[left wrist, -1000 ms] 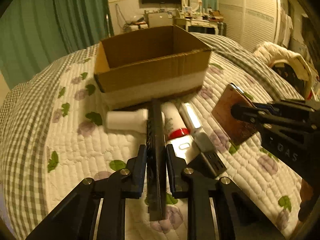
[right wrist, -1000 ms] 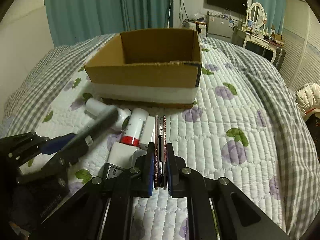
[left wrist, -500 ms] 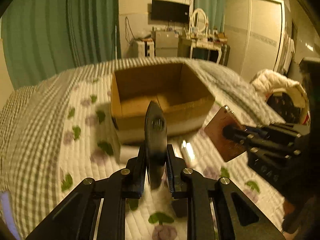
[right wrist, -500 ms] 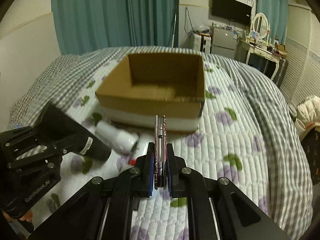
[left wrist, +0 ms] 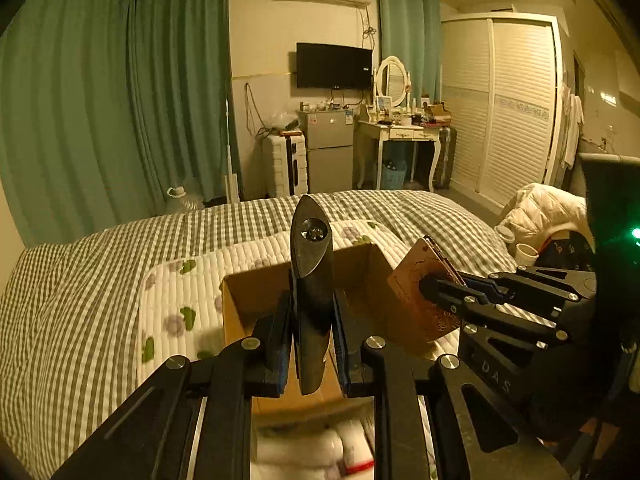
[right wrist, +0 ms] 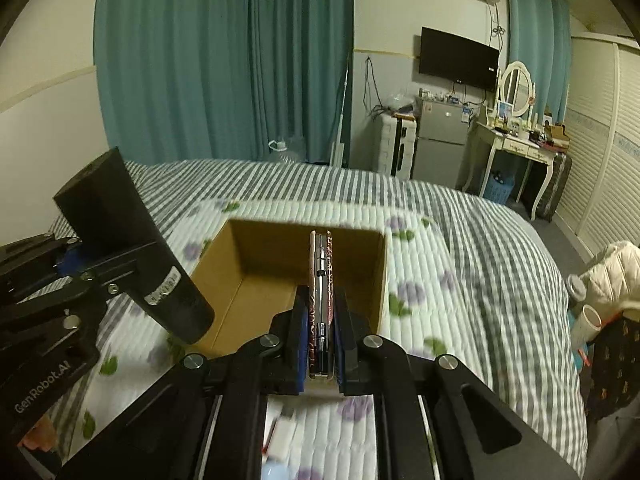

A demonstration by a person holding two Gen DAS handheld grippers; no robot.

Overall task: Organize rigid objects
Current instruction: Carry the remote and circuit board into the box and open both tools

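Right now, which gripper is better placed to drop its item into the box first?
Right, marginally. The right gripper holds the phone over the cardboard box opening; the left gripper's black tool sits beside the rim.

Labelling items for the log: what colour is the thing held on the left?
Black, a dark handheld device; clearest in the right wrist view.

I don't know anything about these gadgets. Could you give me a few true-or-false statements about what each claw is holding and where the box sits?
1. The left gripper is clamped on a dark, tapered black tool. True.
2. The right gripper is empty. False: it grips a thin phone in a reddish patterned case edge-on.
3. The open brown cardboard box sits on a wooden floor. False: it rests on the white quilted bedspread with purple and green print.
4. Both held items are up in the air near the box. True.
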